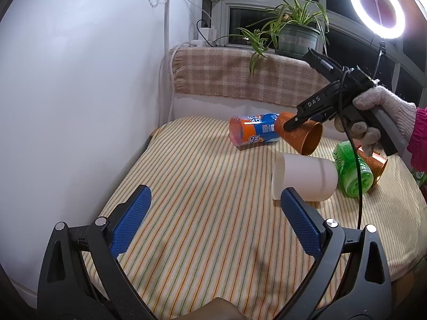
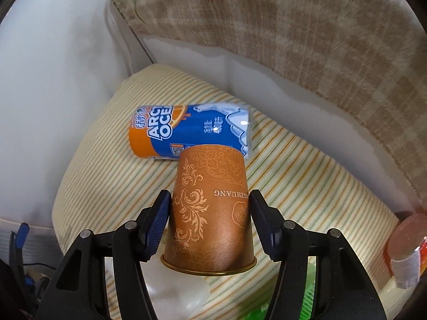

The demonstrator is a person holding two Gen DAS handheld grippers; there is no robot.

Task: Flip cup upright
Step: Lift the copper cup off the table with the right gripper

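Striped bench (image 1: 186,200): right gripper (image 2: 209,213) grips brown cup (image 2: 210,208) aloft, rim facing camera; left gripper (image 1: 213,213) spread wide, holding nothing, near white cup (image 1: 307,178).

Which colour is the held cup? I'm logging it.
Copper-brown cup with orange floral scrollwork; right wrist view shows it best.

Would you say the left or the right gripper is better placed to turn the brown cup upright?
Right. The right gripper already grips the brown cup above the cloth, while the left gripper is open and holds nothing.

Second brown cup (image 1: 375,164) — mostly hidden
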